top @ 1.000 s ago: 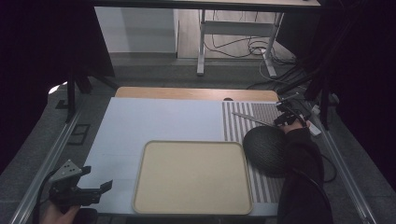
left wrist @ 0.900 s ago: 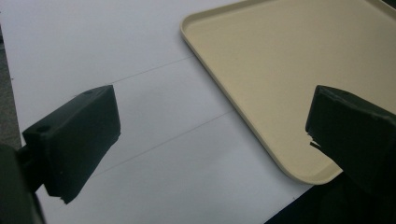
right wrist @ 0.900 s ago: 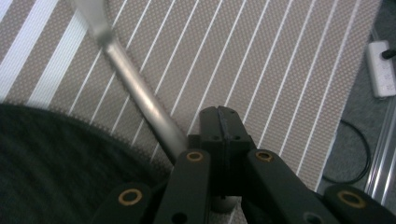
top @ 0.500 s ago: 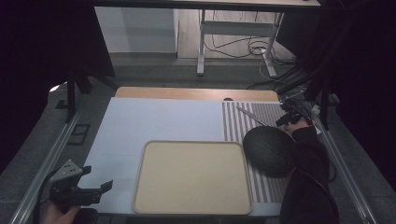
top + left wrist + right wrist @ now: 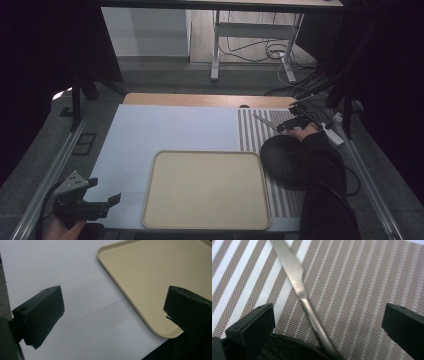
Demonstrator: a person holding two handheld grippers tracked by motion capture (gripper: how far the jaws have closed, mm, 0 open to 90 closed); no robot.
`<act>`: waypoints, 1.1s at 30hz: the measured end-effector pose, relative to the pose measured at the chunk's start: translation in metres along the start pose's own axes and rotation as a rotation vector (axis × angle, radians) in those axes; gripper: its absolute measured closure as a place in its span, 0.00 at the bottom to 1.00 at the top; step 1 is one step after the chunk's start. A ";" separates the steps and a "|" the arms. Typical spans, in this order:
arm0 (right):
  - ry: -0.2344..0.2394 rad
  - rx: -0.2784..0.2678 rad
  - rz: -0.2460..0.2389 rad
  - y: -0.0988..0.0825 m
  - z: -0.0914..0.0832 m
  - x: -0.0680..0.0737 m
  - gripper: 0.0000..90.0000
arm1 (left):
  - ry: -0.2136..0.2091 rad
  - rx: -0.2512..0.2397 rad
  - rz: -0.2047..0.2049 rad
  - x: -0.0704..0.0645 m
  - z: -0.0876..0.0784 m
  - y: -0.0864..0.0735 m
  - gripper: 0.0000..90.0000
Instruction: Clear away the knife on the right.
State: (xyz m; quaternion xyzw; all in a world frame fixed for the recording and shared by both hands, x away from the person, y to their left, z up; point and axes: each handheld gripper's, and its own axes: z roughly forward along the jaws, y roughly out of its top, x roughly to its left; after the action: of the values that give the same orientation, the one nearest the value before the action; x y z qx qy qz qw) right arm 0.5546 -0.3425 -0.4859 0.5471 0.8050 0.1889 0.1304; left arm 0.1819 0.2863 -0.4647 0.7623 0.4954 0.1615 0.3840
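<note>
Right gripper (image 5: 288, 126) nearer one knife (image 5: 298, 287)

Left claw (image 5: 102, 204) sits low at the near left, jaws apart; right claw (image 5: 287, 126) reaches far right, jaws wide.

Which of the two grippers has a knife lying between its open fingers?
The right gripper: the knife lies between its fingers on the striped placemat.

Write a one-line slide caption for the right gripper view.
Right gripper open over a silver table knife lying on a striped woven placemat, beside a dark plate's rim.
</note>
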 end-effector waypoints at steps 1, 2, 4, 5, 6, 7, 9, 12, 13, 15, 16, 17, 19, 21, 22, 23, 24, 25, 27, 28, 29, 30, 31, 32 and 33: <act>-0.010 0.006 -0.013 0.000 0.003 0.002 0.00 | 0.000 0.000 0.000 0.000 0.000 0.000 0.03; -0.023 0.019 -0.028 0.001 0.007 0.006 0.00 | -0.001 0.000 0.000 0.000 0.000 0.000 0.03; -0.036 0.038 -0.047 0.002 0.012 0.009 0.00 | -0.001 0.000 0.000 0.000 0.000 0.000 0.03; -0.052 0.038 -0.053 0.002 0.014 0.010 0.00 | -0.002 -0.001 0.001 0.000 0.000 0.000 0.03; -0.062 0.041 -0.060 0.003 0.016 0.010 0.04 | -0.002 -0.001 0.000 0.000 0.000 0.000 0.03; -0.063 0.042 -0.063 0.003 0.017 0.010 0.08 | -0.003 -0.002 -0.001 0.000 0.000 0.000 0.03; -0.088 0.041 -0.062 0.002 0.019 0.006 0.16 | -0.004 -0.002 -0.001 0.000 0.000 0.000 0.03; -0.011 0.039 -0.061 -0.001 0.017 -0.002 0.40 | -0.005 -0.003 -0.002 0.000 0.000 0.000 0.03; 0.008 0.047 -0.103 -0.002 0.013 -0.004 0.61 | -0.005 -0.002 -0.002 0.000 0.000 0.000 0.03; 0.011 0.046 -0.115 -0.003 0.012 -0.005 0.65 | -0.005 0.000 -0.001 0.000 0.000 0.000 0.03; 0.017 0.045 -0.109 -0.003 0.011 -0.007 0.71 | -0.003 0.002 0.001 0.000 0.000 0.000 0.03; 0.020 0.044 -0.113 -0.004 0.010 -0.008 0.83 | -0.002 0.003 0.003 0.000 0.000 0.000 0.03; 0.028 0.042 -0.126 -0.006 0.009 -0.010 0.89 | -0.001 0.003 0.006 -0.001 0.000 0.000 0.03; 0.034 0.049 -0.115 -0.006 0.008 -0.011 0.89 | -0.001 0.004 0.005 0.000 0.001 0.000 0.03; 0.034 0.051 -0.120 -0.006 0.008 -0.012 0.89 | -0.001 0.003 0.004 0.000 0.001 0.000 0.03; 0.033 0.049 -0.126 -0.006 0.008 -0.011 0.89 | -0.002 0.003 0.002 0.000 0.000 0.000 0.03; 0.030 0.052 -0.138 -0.006 0.008 -0.011 0.89 | -0.003 0.002 0.001 0.000 0.000 0.000 0.03; 0.029 0.056 -0.150 -0.006 0.007 -0.011 0.89 | -0.002 0.003 0.001 0.000 0.000 0.000 0.03; 0.003 0.057 -0.170 -0.006 0.006 -0.012 0.89 | -0.002 0.002 0.001 0.000 0.001 0.000 0.03; -0.015 0.050 -0.175 -0.007 0.004 -0.013 0.89 | -0.002 0.002 0.001 0.000 0.001 0.000 0.03; -0.012 0.043 -0.167 -0.007 0.003 -0.015 0.89 | -0.001 0.003 0.001 0.000 0.001 0.000 0.03; -0.020 0.033 -0.163 -0.008 0.000 -0.018 0.89 | -0.001 0.003 0.001 0.000 0.001 0.000 0.03; -0.031 0.025 -0.163 -0.008 -0.001 -0.019 0.89 | -0.001 0.003 0.001 0.000 0.001 0.000 0.03; -0.034 0.021 -0.155 -0.009 -0.003 -0.022 0.89 | 0.000 0.003 0.001 0.000 0.001 0.000 0.03; -0.037 0.013 -0.148 -0.010 -0.006 -0.025 0.89 | -0.001 0.002 0.001 0.000 0.001 0.000 0.03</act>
State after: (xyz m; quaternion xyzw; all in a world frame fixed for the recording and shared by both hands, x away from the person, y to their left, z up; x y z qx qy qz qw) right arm 0.5532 -0.3698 -0.4854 0.4902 0.8419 0.1634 0.1553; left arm 0.1821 0.2858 -0.4649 0.7630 0.4949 0.1608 0.3834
